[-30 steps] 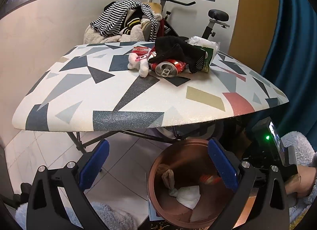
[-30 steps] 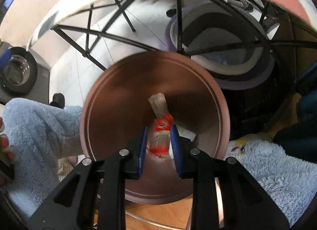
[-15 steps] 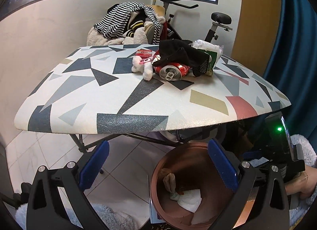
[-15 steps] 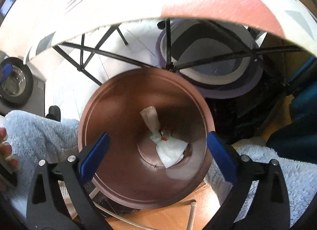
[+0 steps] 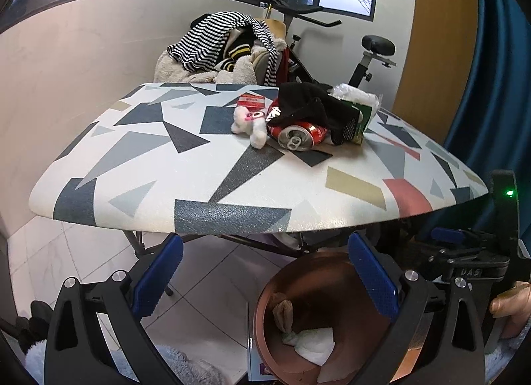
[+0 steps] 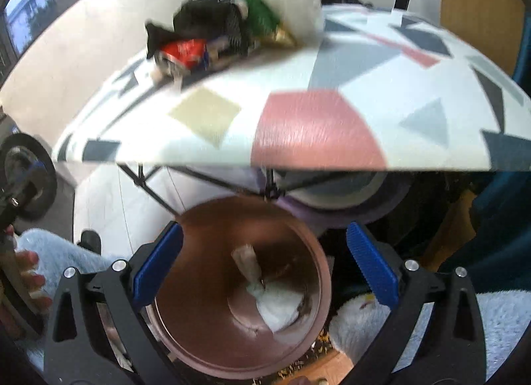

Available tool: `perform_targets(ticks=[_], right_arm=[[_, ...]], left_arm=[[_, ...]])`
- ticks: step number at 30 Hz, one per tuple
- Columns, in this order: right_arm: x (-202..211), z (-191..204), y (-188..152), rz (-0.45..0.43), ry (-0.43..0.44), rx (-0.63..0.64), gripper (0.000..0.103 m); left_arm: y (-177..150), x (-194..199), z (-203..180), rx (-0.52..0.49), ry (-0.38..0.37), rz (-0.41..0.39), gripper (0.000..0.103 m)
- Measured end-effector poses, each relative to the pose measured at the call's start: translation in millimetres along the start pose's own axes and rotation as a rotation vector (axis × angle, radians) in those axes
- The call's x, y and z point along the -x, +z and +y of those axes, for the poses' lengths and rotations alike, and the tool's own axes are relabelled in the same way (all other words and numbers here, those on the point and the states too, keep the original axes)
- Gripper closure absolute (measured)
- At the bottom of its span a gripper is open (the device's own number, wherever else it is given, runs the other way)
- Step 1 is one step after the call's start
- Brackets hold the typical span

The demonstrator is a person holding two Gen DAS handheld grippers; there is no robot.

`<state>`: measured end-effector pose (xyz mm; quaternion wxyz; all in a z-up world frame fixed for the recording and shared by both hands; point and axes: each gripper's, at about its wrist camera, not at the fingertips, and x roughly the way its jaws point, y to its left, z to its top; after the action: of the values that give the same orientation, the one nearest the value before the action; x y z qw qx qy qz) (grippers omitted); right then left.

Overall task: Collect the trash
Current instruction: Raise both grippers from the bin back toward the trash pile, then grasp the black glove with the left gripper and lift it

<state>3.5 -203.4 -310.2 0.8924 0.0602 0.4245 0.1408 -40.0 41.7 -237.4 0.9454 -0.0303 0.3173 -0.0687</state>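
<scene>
A copper-brown bin (image 5: 318, 315) stands on the floor under the table's near edge, holding white tissue (image 5: 315, 347) and a brown scrap (image 5: 282, 310); it also shows in the right wrist view (image 6: 245, 285). On the patterned table (image 5: 199, 179) lies a pile: a red can (image 5: 297, 134), a black cloth (image 5: 315, 106), a green packet (image 5: 363, 118), a white plush toy (image 5: 252, 123) and a small red packet (image 5: 251, 100). My left gripper (image 5: 265, 279) is open and empty, below the table edge. My right gripper (image 6: 264, 272) is open and empty above the bin.
An exercise bike (image 5: 365, 53) and a chair heaped with striped clothes (image 5: 225, 40) stand behind the table. A blue curtain (image 5: 491, 86) hangs at right. Black table legs (image 6: 205, 179) cross above the bin. A round grey cushion (image 6: 348, 192) lies under the table.
My right gripper opened and dropped the red-and-white wrapper into the bin, then lifted and tilted up toward the table. My left gripper rose a little.
</scene>
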Motion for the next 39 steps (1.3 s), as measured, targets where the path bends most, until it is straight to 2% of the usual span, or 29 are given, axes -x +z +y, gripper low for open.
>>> perform_targets(ticks=[5, 12, 14, 16, 19, 23, 26, 27, 31, 34, 36, 39], right_arm=[[16.7, 2.9, 7.3, -0.087, -0.05, 0.019, 0.006], [29.8, -4.8, 16.0, -0.162, -0.033, 0.013, 0.006], [35.2, -6.0, 18.7, -0.196, -0.075, 0.0, 0.006], [37.7, -6.5, 22.3, -0.209, -0.088, -0.002, 0.006], [41.7, -13.6, 30.6, -0.21, -0.057, -0.003, 0.006], [45.6, -14.8, 44.8, -0.211, -0.136, 0.027, 0.006], [46.6, -18.1, 52.5, -0.202, -0.126, 0.02, 0.006], [46.9, -20.2, 56.2, -0.201, -0.12, 0.017, 0.006], [48.4, -22.8, 68.8, -0.212, -0.124, 0.024, 0.006], [49.9, -25.7, 80.9, -0.221, -0.103, 0.025, 0.006], [50.0, -27.7, 86.2, -0.228, -0.087, 0.018, 0.006], [50.0, -31.6, 93.7, -0.235, -0.07, 0.008, 0.006]], left_arm=[[2.9, 4.8, 5.4, 0.024, 0.027, -0.021, 0.006], [11.8, 6.1, 19.1, 0.089, 0.049, -0.038, 0.006], [16.4, 5.2, 20.5, 0.086, 0.056, -0.038, 0.006], [22.4, 3.5, 21.0, 0.081, 0.045, -0.034, 0.006], [31.8, -4.5, 19.4, 0.086, 0.025, -0.001, 0.006], [44.5, -16.9, 12.8, 0.099, -0.03, 0.05, 0.006], [59.7, -22.0, -1.3, 0.062, -0.061, 0.043, 0.006], [66.2, -23.1, -8.1, 0.032, -0.068, 0.03, 0.008], [91.2, -38.2, -30.7, -0.065, -0.084, 0.029, 0.038], [109.6, -55.4, -42.4, -0.119, -0.137, 0.039, 0.054], [120.2, -70.0, -51.3, -0.171, -0.16, 0.048, 0.058], [129.0, -89.4, -55.5, -0.19, -0.174, 0.068, 0.063]])
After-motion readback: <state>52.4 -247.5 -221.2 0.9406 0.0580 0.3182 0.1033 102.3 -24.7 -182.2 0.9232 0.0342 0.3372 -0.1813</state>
